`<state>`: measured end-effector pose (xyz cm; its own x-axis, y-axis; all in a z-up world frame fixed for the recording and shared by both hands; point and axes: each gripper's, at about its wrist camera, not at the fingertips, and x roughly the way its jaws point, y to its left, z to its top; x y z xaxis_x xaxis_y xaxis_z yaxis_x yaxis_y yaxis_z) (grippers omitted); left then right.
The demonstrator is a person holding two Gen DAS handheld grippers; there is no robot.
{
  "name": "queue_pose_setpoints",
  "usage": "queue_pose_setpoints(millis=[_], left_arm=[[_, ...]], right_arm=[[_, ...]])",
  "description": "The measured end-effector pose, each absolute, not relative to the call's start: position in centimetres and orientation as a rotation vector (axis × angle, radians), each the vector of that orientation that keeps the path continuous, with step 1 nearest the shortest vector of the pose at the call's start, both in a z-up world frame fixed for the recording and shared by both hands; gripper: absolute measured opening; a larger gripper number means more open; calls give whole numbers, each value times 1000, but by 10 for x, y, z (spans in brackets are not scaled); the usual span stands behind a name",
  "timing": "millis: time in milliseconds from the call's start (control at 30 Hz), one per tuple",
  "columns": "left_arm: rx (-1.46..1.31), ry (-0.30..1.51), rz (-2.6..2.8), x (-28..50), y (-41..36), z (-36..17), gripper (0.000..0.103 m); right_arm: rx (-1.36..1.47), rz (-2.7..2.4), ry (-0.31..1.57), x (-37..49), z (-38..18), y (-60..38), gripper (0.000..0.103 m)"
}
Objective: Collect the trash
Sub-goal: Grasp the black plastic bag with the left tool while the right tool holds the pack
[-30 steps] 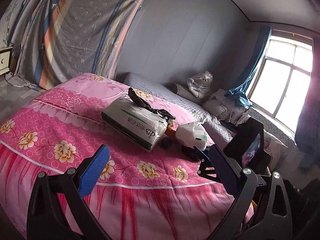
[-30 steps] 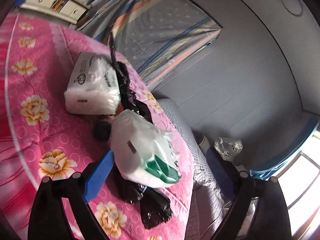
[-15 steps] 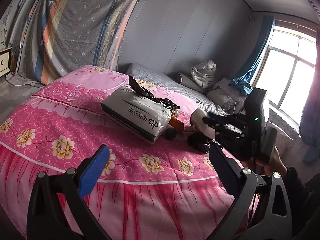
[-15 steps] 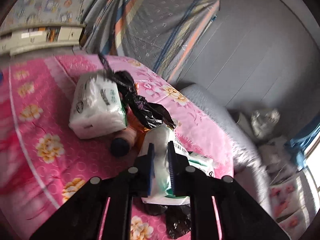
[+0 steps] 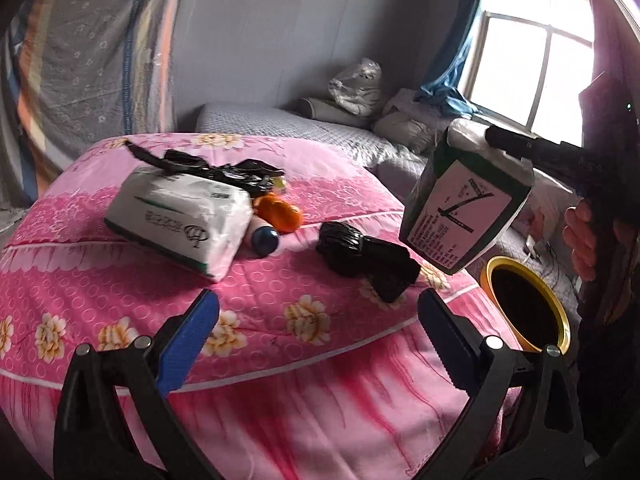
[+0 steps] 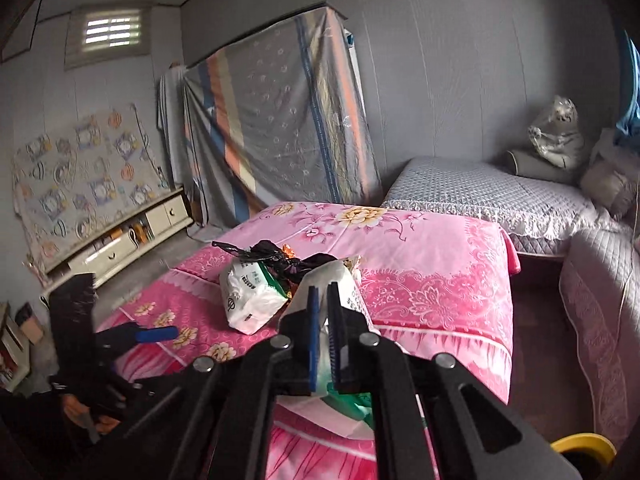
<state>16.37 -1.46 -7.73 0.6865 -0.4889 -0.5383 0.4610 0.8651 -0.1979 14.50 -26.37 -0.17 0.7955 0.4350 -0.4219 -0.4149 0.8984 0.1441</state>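
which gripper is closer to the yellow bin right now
Right. The right gripper holds a green-and-white pack lifted beside the yellow bin; the left gripper hangs open farther back, before the bed.

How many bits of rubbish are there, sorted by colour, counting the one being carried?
White packs: 2, the large tissue pack on the bed and the green-and-white pack held by the right tool.
Black bags: 2, crumpled bag and strip bag.
Orange item: 1.
Blue-capped bottle: 1.
Total: 6
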Motion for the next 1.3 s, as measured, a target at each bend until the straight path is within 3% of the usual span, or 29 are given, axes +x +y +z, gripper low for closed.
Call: queue_pose_setpoints(millis=[467,533,667,700,733,833,1300], left_arm=[[49,937,-513,284,-138,-115,94],[56,965,-497,296,-143,-124,80],[55,1016,-478,309,-150,-141,64],[51,1012,-478,310,-150,-141,53],[49,1002,-485,310,-150,-140,35],[54,950,-493,301,-146,-130,20],[1,642,-598,187,-75,-54,17]], right_arm=[[124,386,367,55,3,-324,4],[127,385,359,47,4,-328,4],[148,397,360,38,3,-334,4],[156,403,362,36,3,-334,4],[160,409,363,36,3,-334,4],[167,426,366,34,4,-332,4],[183,478,411,32,0,-306,4]])
